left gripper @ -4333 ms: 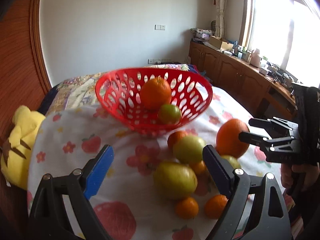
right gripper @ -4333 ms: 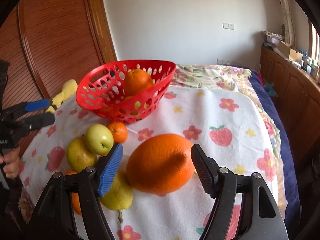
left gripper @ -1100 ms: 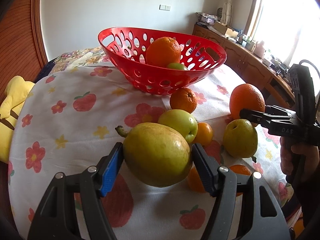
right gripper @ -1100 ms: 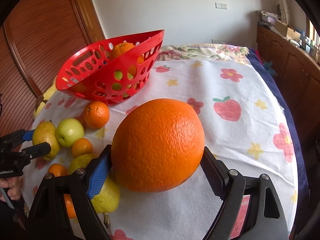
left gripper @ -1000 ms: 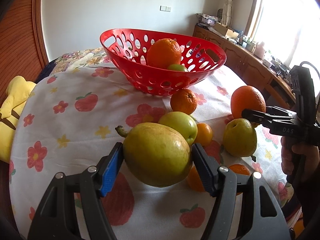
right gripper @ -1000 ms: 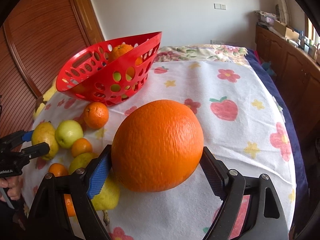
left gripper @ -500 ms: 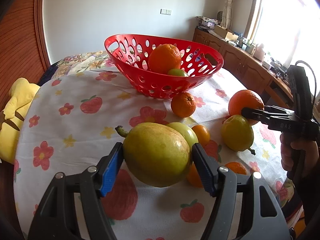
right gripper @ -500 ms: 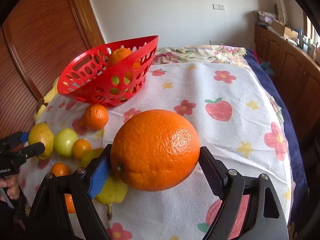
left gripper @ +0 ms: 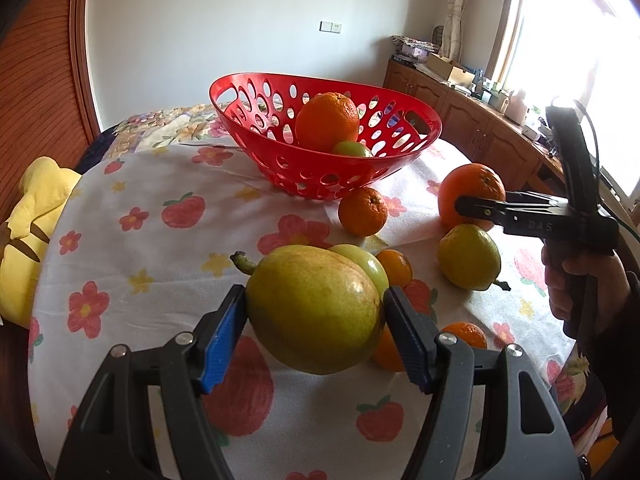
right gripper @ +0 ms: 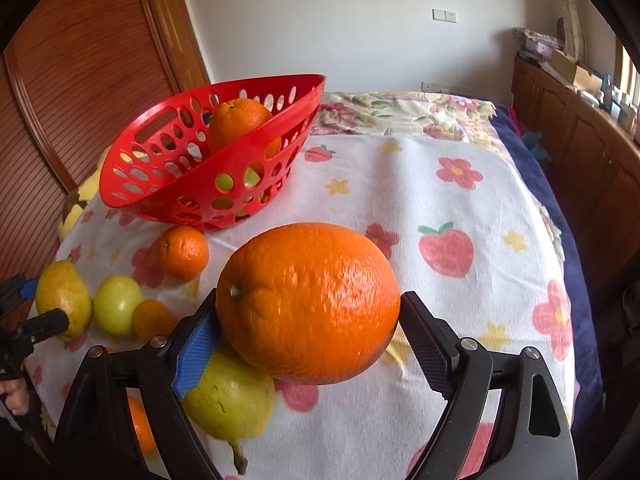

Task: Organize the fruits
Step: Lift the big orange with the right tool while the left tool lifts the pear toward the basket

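The left gripper (left gripper: 316,334) is clamped on a pear (left gripper: 314,308), held level above the cloth, the red basket (left gripper: 320,176) at 12 o'clock. The right gripper (right gripper: 308,344) grips a big orange (right gripper: 308,304), basket at 11 o'clock.

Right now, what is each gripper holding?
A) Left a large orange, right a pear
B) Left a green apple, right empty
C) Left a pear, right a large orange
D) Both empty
C: the left gripper is closed on the yellow-green pear, and the right gripper clamps the large orange; both fruits are lifted off the tablecloth, short of the red basket.
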A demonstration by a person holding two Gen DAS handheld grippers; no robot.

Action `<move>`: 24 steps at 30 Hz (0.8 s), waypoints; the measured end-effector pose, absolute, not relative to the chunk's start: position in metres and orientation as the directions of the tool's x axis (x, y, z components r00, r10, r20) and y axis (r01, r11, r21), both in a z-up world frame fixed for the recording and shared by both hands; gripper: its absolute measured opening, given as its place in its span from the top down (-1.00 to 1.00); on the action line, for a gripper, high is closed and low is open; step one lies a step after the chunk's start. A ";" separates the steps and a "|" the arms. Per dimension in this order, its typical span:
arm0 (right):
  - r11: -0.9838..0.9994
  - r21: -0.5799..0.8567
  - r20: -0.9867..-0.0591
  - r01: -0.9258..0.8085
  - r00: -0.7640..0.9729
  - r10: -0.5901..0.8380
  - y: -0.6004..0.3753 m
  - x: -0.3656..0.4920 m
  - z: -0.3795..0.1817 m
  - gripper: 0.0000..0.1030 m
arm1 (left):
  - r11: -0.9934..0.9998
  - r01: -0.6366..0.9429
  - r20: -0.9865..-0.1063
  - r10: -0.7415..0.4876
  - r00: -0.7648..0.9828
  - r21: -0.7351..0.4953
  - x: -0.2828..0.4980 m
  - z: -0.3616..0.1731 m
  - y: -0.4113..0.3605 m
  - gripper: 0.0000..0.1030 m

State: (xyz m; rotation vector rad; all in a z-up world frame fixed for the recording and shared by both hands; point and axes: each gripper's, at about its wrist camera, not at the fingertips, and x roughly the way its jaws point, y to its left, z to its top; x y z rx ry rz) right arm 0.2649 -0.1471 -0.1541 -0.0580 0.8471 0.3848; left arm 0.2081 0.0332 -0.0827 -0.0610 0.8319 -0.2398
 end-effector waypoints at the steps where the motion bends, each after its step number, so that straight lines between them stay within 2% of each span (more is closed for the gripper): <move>1: 0.929 0.097 -0.741 -0.356 0.597 0.306 -0.146 0.267 -0.154 -0.71 | 0.971 0.187 -0.724 -0.234 0.649 -0.146 0.208 -0.082 0.033 -0.33; 9: 0.929 0.056 -0.729 -0.366 0.620 0.289 -0.139 0.272 -0.154 -0.67 | 0.972 0.183 -0.715 -0.233 0.659 -0.148 0.208 -0.077 0.037 -0.33; 24: 0.923 0.156 -0.696 -0.353 0.623 0.356 -0.168 0.265 -0.151 -0.65 | 0.963 0.219 -0.655 -0.266 0.707 -0.155 0.228 -0.038 0.031 -0.33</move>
